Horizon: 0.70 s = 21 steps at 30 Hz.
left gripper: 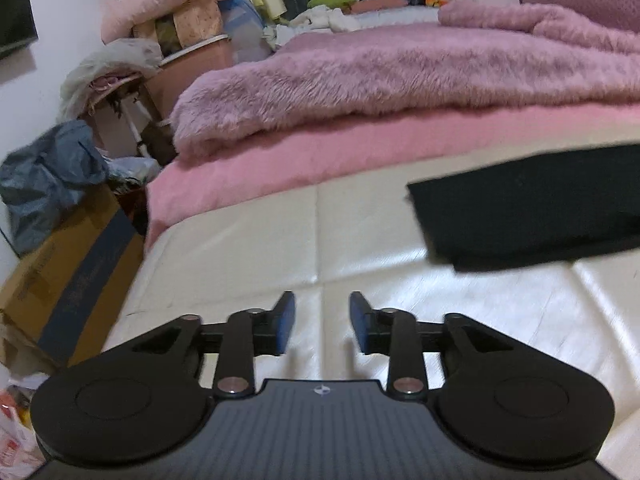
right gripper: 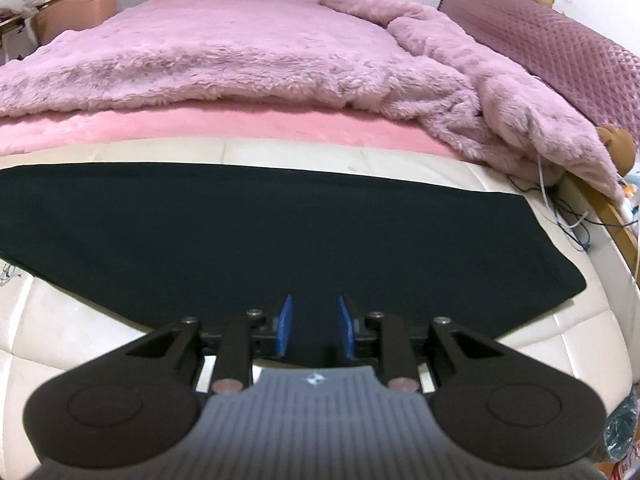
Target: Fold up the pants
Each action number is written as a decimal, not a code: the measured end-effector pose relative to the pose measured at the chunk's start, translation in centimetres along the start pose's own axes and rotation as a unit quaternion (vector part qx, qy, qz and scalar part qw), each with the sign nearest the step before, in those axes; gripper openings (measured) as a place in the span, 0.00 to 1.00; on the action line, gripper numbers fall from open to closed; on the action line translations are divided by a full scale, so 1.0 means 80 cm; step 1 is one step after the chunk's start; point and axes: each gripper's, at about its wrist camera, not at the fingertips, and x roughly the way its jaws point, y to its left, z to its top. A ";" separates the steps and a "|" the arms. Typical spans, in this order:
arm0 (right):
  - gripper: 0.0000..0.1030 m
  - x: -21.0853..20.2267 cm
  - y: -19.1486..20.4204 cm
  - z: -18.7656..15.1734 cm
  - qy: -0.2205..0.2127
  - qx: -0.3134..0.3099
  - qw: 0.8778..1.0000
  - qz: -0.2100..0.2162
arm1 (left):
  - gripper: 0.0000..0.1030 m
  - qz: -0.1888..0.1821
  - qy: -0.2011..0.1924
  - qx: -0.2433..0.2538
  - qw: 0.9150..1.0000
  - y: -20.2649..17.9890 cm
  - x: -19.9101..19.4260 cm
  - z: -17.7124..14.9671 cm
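The black pants (right gripper: pixel 280 232) lie flat in a wide band across the white quilted mattress (right gripper: pixel 560 340). In the left wrist view one end of the pants (left gripper: pixel 532 216) lies ahead to the right. My left gripper (left gripper: pixel 322 324) is open and empty, above bare mattress (left gripper: pixel 248 240), left of the pants' end. My right gripper (right gripper: pixel 314 330) is open with its blue pads (right gripper: pixel 285 330) over the near edge of the pants, holding nothing.
A fluffy pink blanket (right gripper: pixel 240 48) and a pink sheet (right gripper: pixel 240 128) cover the bed behind the pants. A purple quilted pillow (right gripper: pixel 560 48) lies at the right. Cardboard boxes (left gripper: pixel 68 264), bags and piled clutter (left gripper: pixel 120 80) stand off the bed's left edge.
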 end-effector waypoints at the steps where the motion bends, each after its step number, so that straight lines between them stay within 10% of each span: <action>1: 0.21 0.002 0.003 0.001 0.001 -0.001 1.000 0.000 | 0.48 -0.013 0.001 -0.013 1.000 -0.001 0.002 0.005; 13: 0.23 0.016 0.006 -0.005 0.014 -0.010 1.000 -0.003 | 0.54 -0.159 0.071 -0.246 0.953 -0.008 0.049 0.017; 21: 0.23 0.024 0.009 -0.010 0.017 -0.015 1.000 0.003 | 0.54 -0.169 0.073 -0.366 0.912 -0.016 0.070 0.014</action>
